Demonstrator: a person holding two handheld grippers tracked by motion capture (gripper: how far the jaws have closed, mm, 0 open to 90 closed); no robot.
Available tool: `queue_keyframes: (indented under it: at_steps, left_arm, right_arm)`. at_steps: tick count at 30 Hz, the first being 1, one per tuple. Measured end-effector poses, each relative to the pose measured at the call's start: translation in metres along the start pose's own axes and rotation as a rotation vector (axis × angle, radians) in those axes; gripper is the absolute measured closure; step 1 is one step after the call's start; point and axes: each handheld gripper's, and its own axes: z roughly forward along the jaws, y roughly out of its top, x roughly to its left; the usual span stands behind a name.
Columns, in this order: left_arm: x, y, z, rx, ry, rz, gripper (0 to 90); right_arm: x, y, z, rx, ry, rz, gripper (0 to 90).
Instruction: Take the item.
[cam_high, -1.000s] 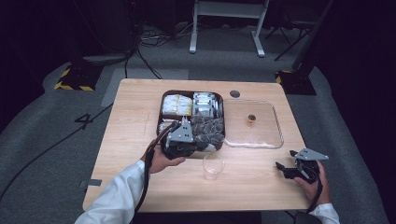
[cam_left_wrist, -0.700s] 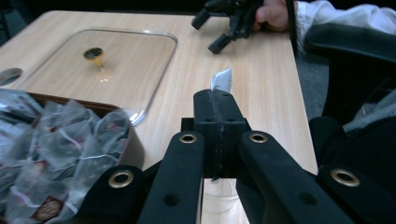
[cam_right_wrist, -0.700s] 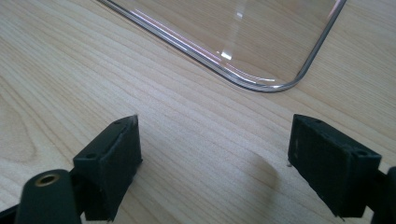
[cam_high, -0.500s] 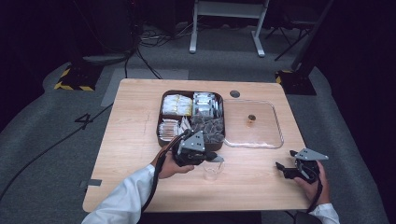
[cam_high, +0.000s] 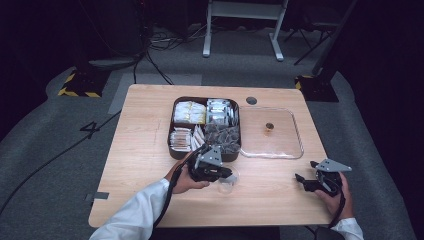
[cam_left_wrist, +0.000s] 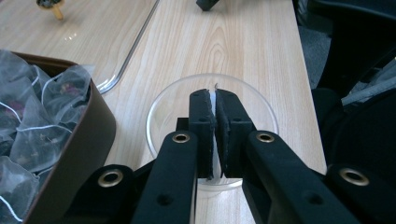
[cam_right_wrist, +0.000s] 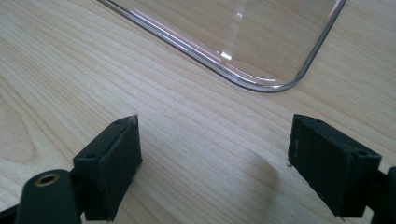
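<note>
Apparently I had the left tongs (cam_left_wrist: 214, 100) clenched over the glass (cam_left_wrist: 159, 109), something thin pinched between them, beside the box (cam_high: 176, 150), while the right tongs (cam_right_wrist: 212, 163) rested released above the tabletop (cam_right_wrist: 56, 70).

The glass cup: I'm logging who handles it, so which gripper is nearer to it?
Left. The left gripper is right over the glass cup, jaws nearly shut above its mouth. The right gripper rests apart near the table's right edge.

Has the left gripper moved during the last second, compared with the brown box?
Yes. The left gripper has moved away from the brown box, toward the person, and is now above the glass cup.
</note>
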Motion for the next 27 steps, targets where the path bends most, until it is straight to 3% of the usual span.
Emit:
queue_keyframes:
  at_steps: [14, 20, 27]
  left_arm:
    - [0.003, -0.003, 0.001, 0.008, 0.010, -0.008, 79.2]
    - [0.002, 0.001, -0.006, 0.004, 0.036, 0.016, 73.0]
    - [0.003, 0.000, -0.012, 0.004, 0.070, 0.013, 65.5]
  right_arm:
    - [0.000, 0.000, 0.000, 0.000, 0.000, -0.001, 17.5]
    - [0.000, 0.000, 0.000, 0.000, -0.001, 0.000, 17.5]
    - [0.000, 0.000, 0.000, -0.001, -0.002, -0.001, 17.5]
